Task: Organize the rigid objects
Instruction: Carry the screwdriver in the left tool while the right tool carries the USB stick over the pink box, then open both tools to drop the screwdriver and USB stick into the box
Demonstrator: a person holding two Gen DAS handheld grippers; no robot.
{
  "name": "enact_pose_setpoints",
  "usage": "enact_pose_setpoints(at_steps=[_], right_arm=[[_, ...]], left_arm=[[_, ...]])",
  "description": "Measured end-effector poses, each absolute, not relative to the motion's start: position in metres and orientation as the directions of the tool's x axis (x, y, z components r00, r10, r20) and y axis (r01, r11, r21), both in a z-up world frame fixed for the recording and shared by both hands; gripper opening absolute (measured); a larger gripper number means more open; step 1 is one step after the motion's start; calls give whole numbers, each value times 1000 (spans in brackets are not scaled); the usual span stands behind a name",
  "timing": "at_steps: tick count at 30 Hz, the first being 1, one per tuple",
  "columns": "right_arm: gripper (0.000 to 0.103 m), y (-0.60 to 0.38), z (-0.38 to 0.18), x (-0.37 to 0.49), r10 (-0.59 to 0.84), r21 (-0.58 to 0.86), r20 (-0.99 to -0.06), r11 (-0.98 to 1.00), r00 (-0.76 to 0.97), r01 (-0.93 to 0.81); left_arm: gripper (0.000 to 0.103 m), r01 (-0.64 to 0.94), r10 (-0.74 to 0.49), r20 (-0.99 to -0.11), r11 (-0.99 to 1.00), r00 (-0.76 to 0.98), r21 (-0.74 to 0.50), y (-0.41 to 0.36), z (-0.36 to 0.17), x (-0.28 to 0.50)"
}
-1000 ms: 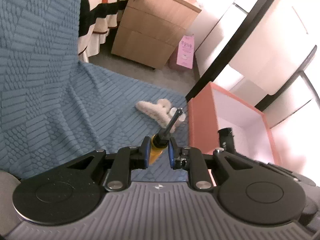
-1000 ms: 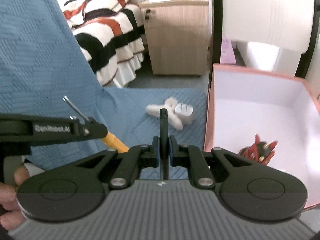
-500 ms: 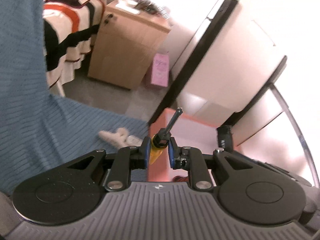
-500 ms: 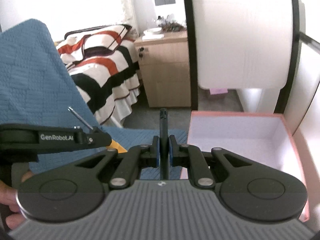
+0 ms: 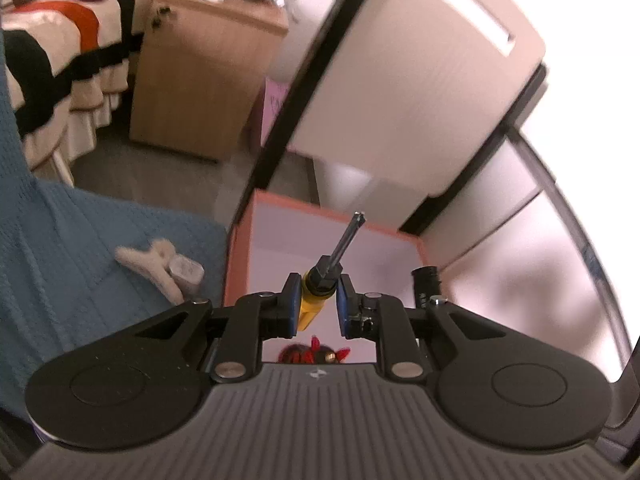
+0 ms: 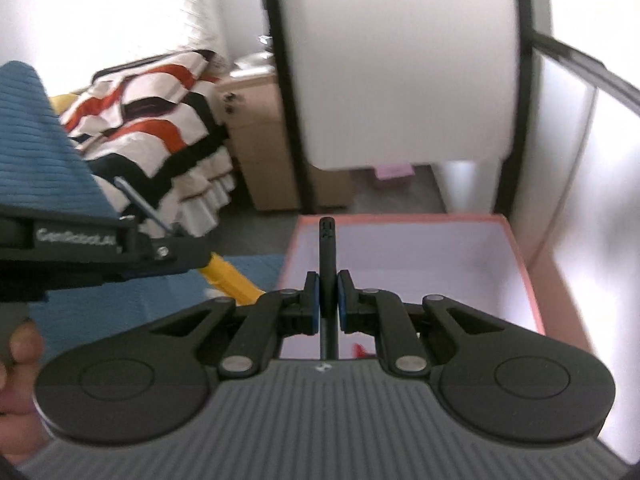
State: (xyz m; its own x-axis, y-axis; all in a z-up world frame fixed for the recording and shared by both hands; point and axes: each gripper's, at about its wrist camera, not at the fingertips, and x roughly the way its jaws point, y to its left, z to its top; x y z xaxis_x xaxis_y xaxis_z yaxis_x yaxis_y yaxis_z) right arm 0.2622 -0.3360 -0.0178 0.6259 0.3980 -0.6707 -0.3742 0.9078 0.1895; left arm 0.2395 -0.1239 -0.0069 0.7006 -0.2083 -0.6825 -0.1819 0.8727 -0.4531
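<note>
The left gripper (image 5: 318, 307) was clenched on a yellow-handled screwdriver (image 5: 320, 286), its steel shaft pointing up and forward over the open pink box (image 5: 240, 240). The right gripper (image 6: 328, 300) was clenched on a slim black tool (image 6: 327, 256), held upright just above the box's near edge. Something red and black (image 5: 312, 354) already lay inside the box. A fluffy white clip (image 5: 148, 264) and a small white plug (image 5: 186, 270) lay on the blue blanket (image 5: 80, 248) just left of the box. Both loads hung close together above the same box, so the fingers could knock each other if both lowered at once. The screwdriver's shaft sat tilted; released from that height it might strike the box wall or bounce out.
</note>
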Motion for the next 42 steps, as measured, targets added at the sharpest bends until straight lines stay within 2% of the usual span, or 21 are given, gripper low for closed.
enact_pose_setpoints(at_steps=[10, 19, 30, 42], right_arm=[[12, -380, -93, 281, 315, 176, -776, 940, 546, -292], [12, -395, -143, 281, 290, 184, -833, 948, 471, -259], [14, -411, -173, 283, 298, 220, -858, 949, 418, -224], [14, -415, -141, 280, 321, 237, -821, 944, 471, -231]], left_arm=[[22, -242, -222, -777, 869, 589, -431, -151, -97, 263], [22, -271, -225, -815, 868, 533, -417, -164, -134, 270], [22, -258, -226, -839, 884, 495, -390, -175, -154, 270], [22, -222, -199, -800, 898, 566, -381, -170, -119, 259]])
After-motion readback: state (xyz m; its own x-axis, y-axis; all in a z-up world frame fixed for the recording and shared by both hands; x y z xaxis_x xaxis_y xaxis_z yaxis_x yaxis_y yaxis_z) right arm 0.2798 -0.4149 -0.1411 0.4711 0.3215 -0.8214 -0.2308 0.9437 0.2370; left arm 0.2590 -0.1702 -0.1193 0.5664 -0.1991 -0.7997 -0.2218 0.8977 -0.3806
